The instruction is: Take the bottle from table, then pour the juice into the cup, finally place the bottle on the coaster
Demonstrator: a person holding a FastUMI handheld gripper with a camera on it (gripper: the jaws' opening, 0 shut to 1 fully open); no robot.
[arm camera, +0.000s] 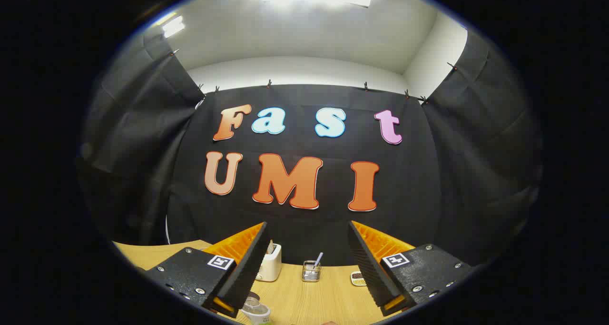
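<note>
Your gripper (307,263) is held level above the wooden table (304,301), looking straight toward the black cloth wall (304,211) at the far side. Its two fingers are spread wide apart, and nothing sits between them; neither pad touches anything.

Nearest to you, just below the tip of the left finger, you can see the top of a clear bottle (255,311) with a pale cap; only its upper part is visible at the near edge of the table, so you cannot tell how much is in it. Right behind it, partly hidden by the left fingertip, there is a dark round rim (253,295) that may be the cup or the coaster; it is too covered to tell which.

Farther off, toward the wall, three small things stand in a loose row on the table. On the left, partly behind the left finger, is a small white toaster (270,264) with something poking out of its slot. In the middle, seen through the gap between the fingers, is a wire-mesh holder (311,271) with a thin stick standing tilted in it. On the right, just beside the right finger, lies a small flat dish (358,278) with dark contents.
</note>
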